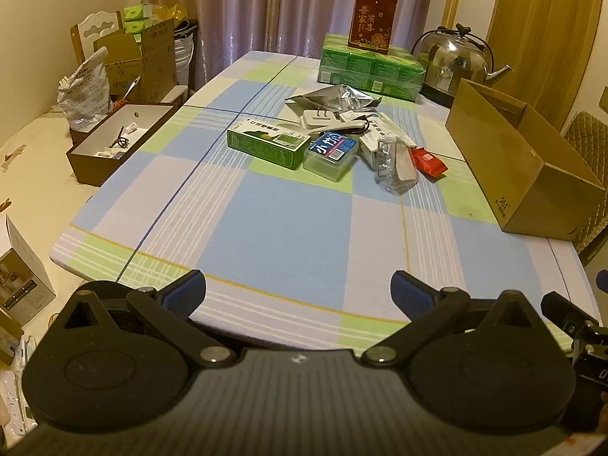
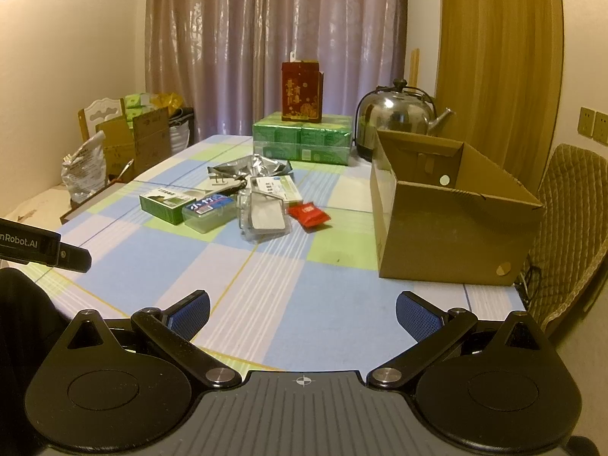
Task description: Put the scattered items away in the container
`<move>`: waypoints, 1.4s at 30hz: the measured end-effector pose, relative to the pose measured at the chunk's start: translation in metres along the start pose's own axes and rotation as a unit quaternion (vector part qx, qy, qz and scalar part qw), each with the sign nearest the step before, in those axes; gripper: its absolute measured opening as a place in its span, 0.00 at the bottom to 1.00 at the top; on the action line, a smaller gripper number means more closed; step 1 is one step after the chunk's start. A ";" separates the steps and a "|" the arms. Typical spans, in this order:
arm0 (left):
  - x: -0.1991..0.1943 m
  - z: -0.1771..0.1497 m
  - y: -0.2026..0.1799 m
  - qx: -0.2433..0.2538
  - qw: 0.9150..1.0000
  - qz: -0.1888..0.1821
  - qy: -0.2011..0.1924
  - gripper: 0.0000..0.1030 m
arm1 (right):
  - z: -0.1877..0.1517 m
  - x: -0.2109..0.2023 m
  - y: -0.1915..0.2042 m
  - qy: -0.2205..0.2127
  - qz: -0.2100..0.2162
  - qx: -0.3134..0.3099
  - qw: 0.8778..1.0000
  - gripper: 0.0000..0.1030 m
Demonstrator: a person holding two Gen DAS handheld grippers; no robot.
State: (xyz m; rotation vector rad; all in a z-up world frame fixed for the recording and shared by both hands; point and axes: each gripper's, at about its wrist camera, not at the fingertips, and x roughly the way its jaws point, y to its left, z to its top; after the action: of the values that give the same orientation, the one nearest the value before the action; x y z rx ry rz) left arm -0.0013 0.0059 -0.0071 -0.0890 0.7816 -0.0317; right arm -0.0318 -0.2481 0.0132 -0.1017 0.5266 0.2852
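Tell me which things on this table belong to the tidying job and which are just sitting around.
For the job:
cardboard box
green carton
clear plastic case
red packet
white charger
silver foil bag

Just there:
kettle
red box
green packs

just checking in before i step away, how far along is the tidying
Nothing looks done: the visible part of the cardboard box looks empty. Both the left gripper and right gripper are open, holding nothing. The green box, red packet and remaining clutter still lie on the table.
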 end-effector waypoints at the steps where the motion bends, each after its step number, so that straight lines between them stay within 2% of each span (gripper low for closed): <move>1: 0.000 0.000 0.000 0.000 1.000 0.000 0.000 0.99 | 0.000 0.000 0.000 0.000 0.000 0.000 1.000 0.98; 28: 0.005 -0.003 -0.001 -0.002 1.000 -0.003 0.008 0.99 | -0.004 0.004 -0.002 0.009 0.006 0.001 1.000 0.98; 37: 0.008 0.002 -0.002 0.022 1.000 -0.005 -0.003 0.99 | 0.000 0.007 -0.006 -0.001 0.016 0.005 1.000 0.98; 42: 0.014 0.009 0.003 0.026 1.000 0.000 -0.004 0.99 | 0.009 0.017 -0.002 -0.003 0.019 -0.030 0.999 0.98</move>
State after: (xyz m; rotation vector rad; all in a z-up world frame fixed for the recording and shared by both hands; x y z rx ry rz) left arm 0.0151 0.0086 -0.0104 -0.0400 0.7731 -0.0515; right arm -0.0133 -0.2441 0.0127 -0.1494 0.5149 0.3388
